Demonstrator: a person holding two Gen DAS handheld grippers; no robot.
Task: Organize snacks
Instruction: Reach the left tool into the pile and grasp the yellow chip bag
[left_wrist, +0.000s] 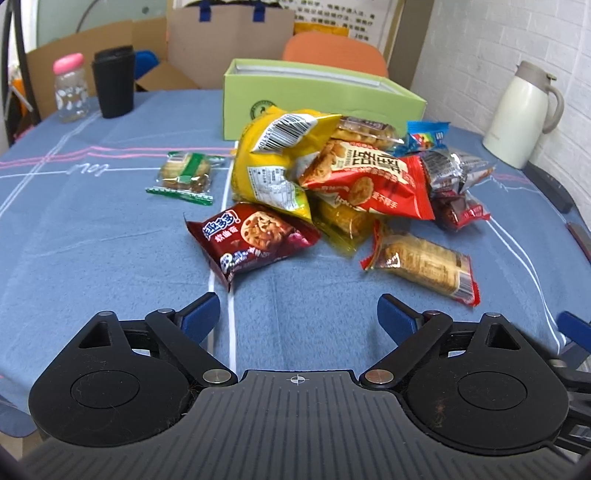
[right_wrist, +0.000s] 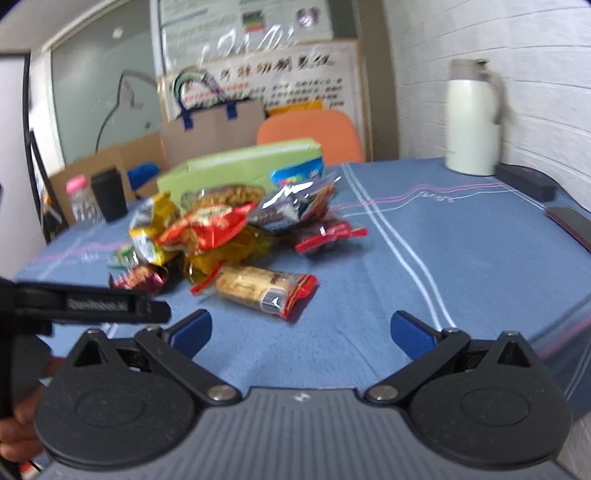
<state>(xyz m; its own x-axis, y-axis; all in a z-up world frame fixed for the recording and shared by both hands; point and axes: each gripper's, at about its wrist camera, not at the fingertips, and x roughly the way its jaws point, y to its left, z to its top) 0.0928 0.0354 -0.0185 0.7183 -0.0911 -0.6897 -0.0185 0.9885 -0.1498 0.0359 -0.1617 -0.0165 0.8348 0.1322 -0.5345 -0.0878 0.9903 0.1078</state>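
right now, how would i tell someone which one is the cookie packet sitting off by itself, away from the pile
Start at the open green box at the back of the blue tablecloth, with the heap of snacks in front of it. Look left of that heap: one small packet lies alone on the cloth. It is clear with green edges, showing the cookies inside, and it touches no other snack.
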